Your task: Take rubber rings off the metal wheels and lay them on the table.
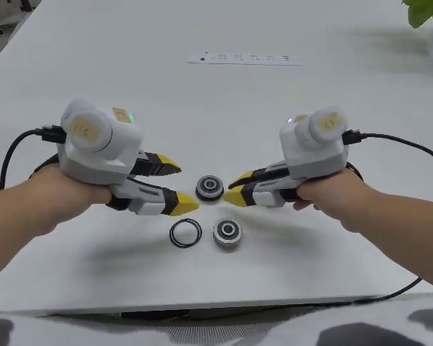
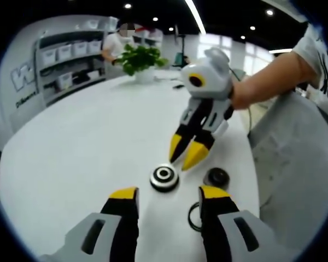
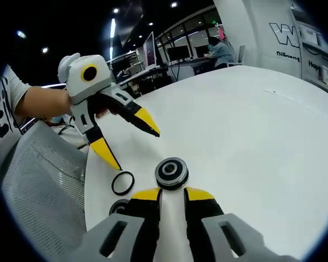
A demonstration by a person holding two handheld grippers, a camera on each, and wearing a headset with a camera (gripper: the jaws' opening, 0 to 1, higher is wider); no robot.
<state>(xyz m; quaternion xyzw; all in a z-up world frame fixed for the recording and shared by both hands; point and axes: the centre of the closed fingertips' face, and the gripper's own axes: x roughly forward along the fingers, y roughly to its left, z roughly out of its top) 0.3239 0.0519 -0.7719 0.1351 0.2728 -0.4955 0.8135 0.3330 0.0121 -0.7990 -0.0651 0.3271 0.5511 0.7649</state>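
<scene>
**Both claws flank one metal wheel [image 1: 209, 187].** Your left gripper [image 1: 179, 186] is spread wide and empty. Your right gripper [image 1: 234, 196] is parted only a slit and is also empty, with its tips just beside the wheel. A second wheel [image 1: 227, 233] lies nearer you, with a loose rubber ring [image 1: 185, 233] beside it, flat on the table [image 1: 202, 108]. Which wheel wears rubber cannot be told.

Likely hazards:
- The wheel lies unheld on what looks a slick top, so a one-sided push may slide it away.
- Narrow tips may slip off the rubber.
- The wide left jaws, sweeping in, may knock the loose ring.

The tabletop is white and bare apart from a marked strip [image 1: 245, 58]. A potted plant [image 2: 139, 59] and shelves [image 2: 71, 65] stand beyond.
</scene>
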